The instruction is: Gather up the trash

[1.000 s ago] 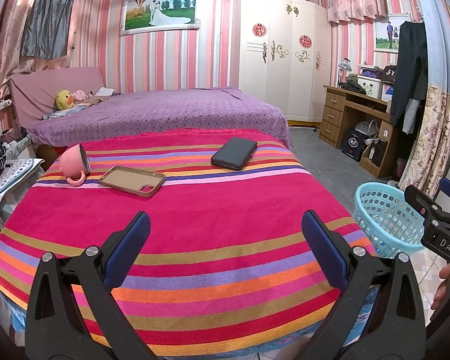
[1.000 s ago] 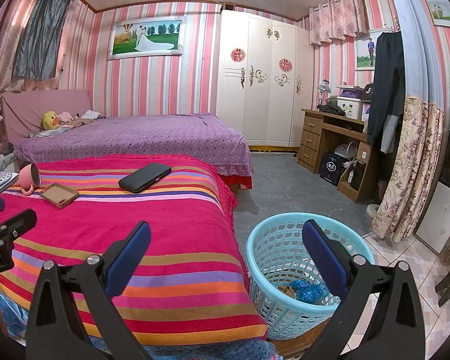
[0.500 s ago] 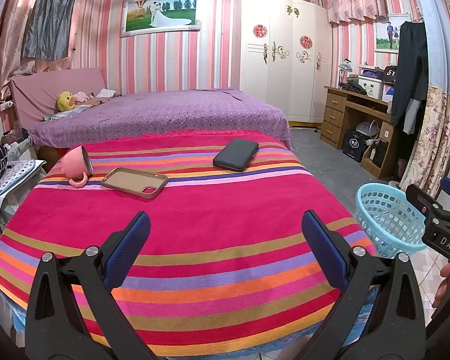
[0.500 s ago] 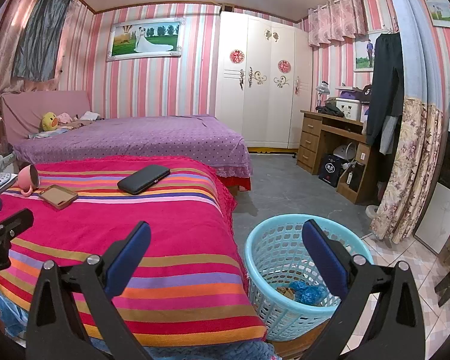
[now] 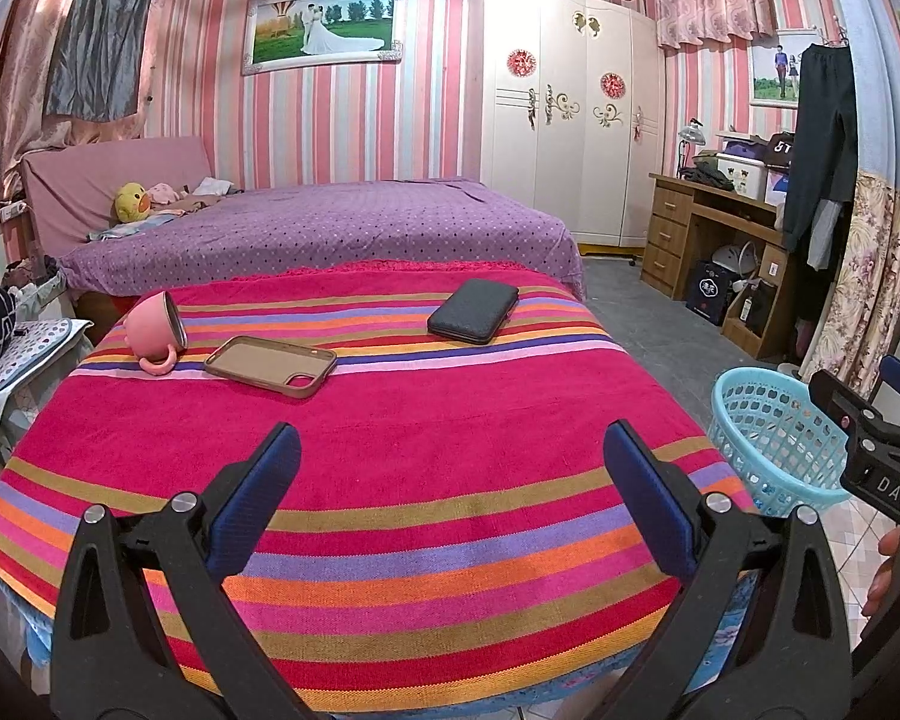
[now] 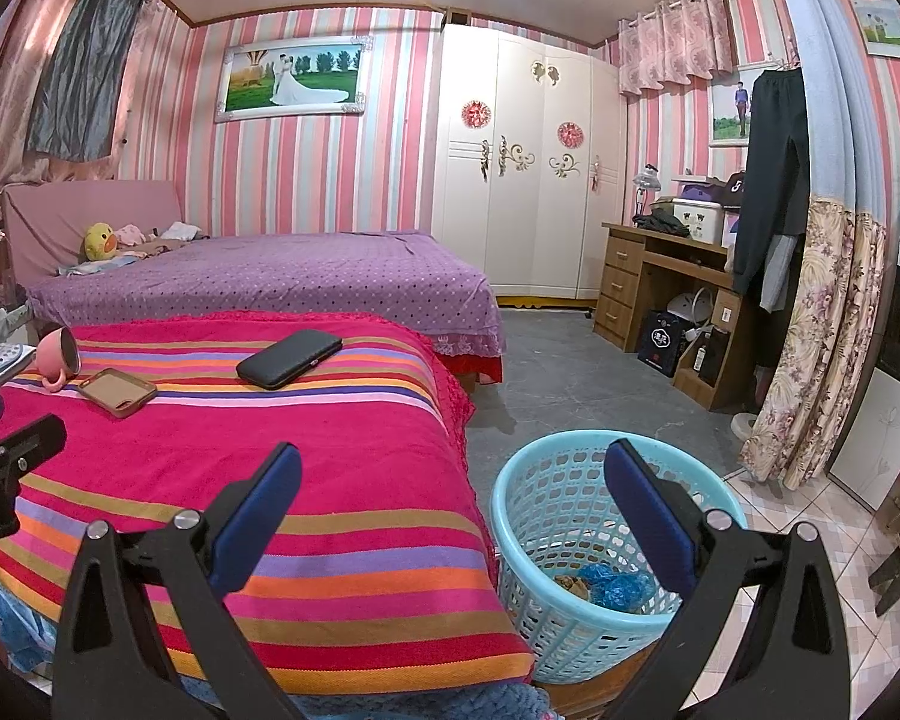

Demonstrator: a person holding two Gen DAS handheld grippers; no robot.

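Trash [image 6: 609, 587] already lies in the blue basket [image 6: 525, 483] beside the bed's right edge, so both empty, wide-spread claws, left [image 5: 450, 498] and right [image 6: 453, 501], should search before committing.

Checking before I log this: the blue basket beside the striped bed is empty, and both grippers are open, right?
Not quite. The blue basket is not empty: the right wrist view shows crumpled blue and brown trash at its bottom. The rest holds: it stands beside the striped bed, and the left gripper and right gripper are open.
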